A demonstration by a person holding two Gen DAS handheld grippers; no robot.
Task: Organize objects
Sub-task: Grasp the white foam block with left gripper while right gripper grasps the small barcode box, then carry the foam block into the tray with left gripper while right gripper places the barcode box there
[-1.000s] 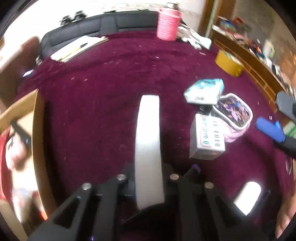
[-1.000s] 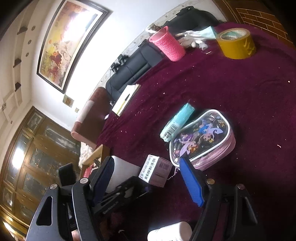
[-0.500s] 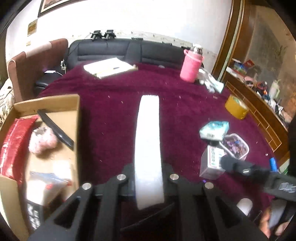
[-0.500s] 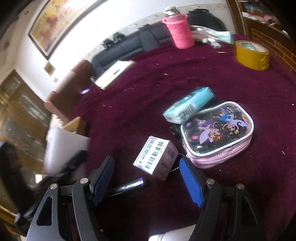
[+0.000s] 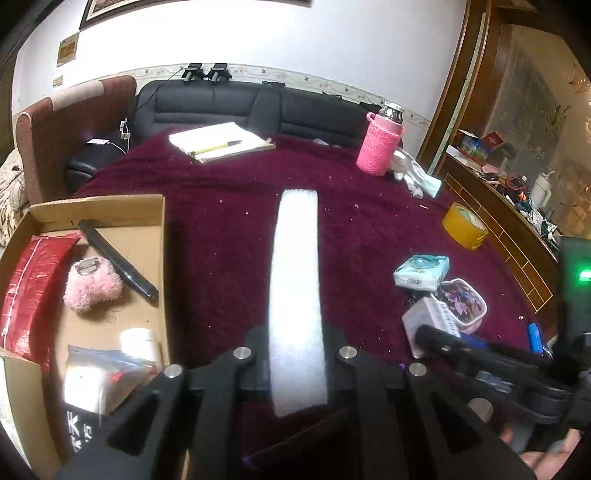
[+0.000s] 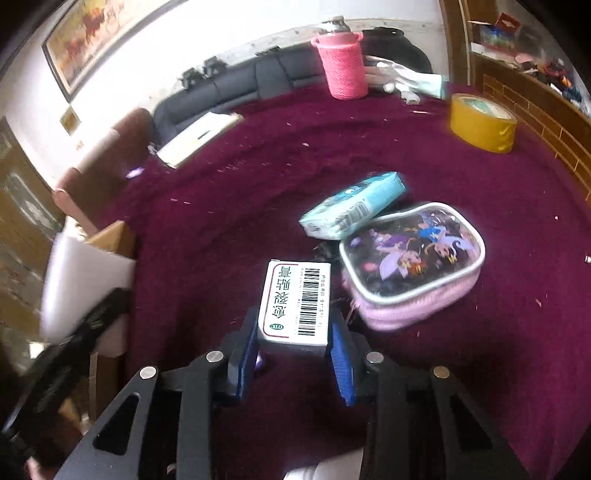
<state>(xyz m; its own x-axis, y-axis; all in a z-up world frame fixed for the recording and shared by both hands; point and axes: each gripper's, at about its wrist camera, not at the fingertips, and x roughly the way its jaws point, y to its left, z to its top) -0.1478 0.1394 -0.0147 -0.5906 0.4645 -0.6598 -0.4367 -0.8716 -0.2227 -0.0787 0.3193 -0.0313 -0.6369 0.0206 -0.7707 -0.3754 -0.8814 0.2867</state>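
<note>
The right claw point(image 6: 293, 354) is closing on the white box point(image 6: 295, 302) on the tabletop point(image 6: 461, 369) beside the pouch point(image 6: 410, 262) and may let it slip, while the left claw point(image 5: 297, 354), pressed on a white strip point(image 5: 295, 295), could drop it short of the carton point(image 5: 110, 236).

Home living room: black sofa point(image 5: 236, 107) and armchair point(image 5: 70, 122) behind maroon-clothed table point(image 5: 229, 229), framed painting point(image 6: 99, 35) on wall, wooden cabinet point(image 5: 517, 122).
</note>
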